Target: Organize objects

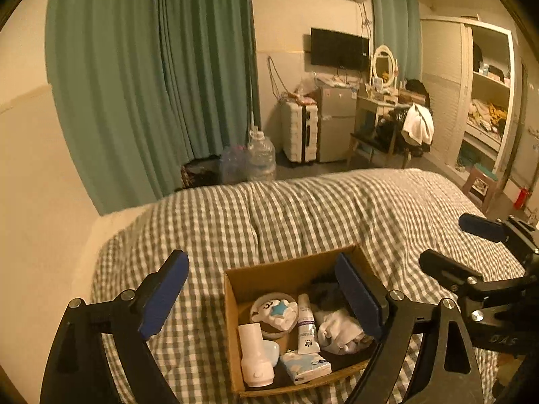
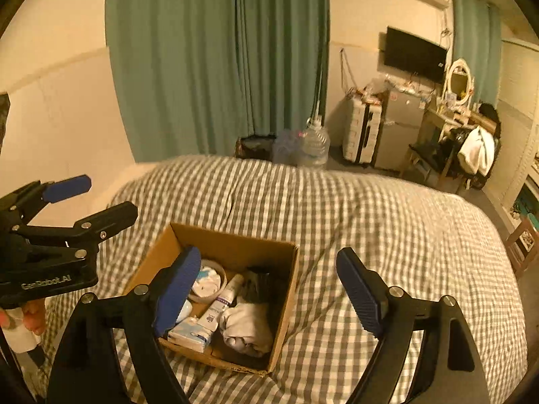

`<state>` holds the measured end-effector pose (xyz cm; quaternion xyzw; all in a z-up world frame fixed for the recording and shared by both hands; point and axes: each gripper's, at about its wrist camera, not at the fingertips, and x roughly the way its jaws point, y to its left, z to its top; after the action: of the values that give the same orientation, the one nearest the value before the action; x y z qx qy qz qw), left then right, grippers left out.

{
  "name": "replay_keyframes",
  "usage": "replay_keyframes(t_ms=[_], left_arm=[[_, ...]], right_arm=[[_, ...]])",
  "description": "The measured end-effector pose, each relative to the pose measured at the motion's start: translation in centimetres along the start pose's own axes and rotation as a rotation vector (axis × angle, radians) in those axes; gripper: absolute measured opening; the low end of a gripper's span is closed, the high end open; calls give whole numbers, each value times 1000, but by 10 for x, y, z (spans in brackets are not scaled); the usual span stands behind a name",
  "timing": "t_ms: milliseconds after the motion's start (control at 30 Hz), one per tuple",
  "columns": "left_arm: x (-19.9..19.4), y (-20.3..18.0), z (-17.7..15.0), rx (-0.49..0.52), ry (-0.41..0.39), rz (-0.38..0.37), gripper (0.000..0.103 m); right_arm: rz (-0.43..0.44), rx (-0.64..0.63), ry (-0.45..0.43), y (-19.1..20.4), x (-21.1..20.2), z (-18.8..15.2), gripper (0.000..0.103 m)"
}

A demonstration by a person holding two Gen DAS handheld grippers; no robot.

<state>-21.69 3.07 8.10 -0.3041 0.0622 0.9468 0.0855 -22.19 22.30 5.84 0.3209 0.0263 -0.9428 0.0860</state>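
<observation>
On the grey-and-white checked bed cover (image 2: 387, 235) sits an open brown cardboard box (image 2: 232, 245), and everything I have to sort lies inside it. My left gripper (image 1: 266, 296) hovers over the box with its jaws spread wide and empty; my right gripper (image 2: 273, 293) hangs beside it, likewise spread and holding nothing.

Along the box's left side stands a white plastic bottle-shaped device (image 1: 255, 357), upright. I judge it rigid, smooth and somewhat slippery, so I would close on its narrow neck, where the pads can seat. Behind it lies a round shallow container with a white-and-blue cartoon lid (image 1: 273, 313); it looks light but wide, best taken across the rim. The white squeeze tube with a purple band (image 1: 306, 326) lies lengthwise in the middle; it is soft and will dent, so a gentle pinch near the stiffer cap end seems wise. At the near wall lies a small pale-blue tissue packet (image 1: 306, 367), light and squashy, easy to nip by one edge. To the right is a bunched white cloth (image 1: 337, 331), limp; a deep bite into the folds should lift it. A dark fabric item (image 2: 261, 286) lies farther back, though I cannot tell what it is.

The box walls are thin and will flex if I knock them.
</observation>
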Motion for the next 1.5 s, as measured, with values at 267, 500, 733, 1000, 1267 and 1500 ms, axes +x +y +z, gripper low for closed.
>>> replay_keyframes(t_ms=[267, 500, 733, 1000, 1267, 1500], left_arm=[[-47, 2, 19, -43, -132, 41, 102], [-80, 1, 18, -64, -263, 96, 103], [-105, 0, 8, -40, -372, 138, 103], [-124, 5, -14, -68, -439, 156, 103], [-125, 2, -43, -107, -380, 129, 103], [-123, -9, -82, -86, -399, 146, 103]], right_arm=[[-56, 40, -119, -7, -48, 20, 90], [-66, 86, -210, -7, -82, 23, 96], [-73, 69, -318, -3, -113, 20, 100], [-93, 30, -420, 11, -146, 4, 102], [-101, -12, -403, 23, -139, -39, 102], [-103, -25, -358, 25, -122, -69, 103]])
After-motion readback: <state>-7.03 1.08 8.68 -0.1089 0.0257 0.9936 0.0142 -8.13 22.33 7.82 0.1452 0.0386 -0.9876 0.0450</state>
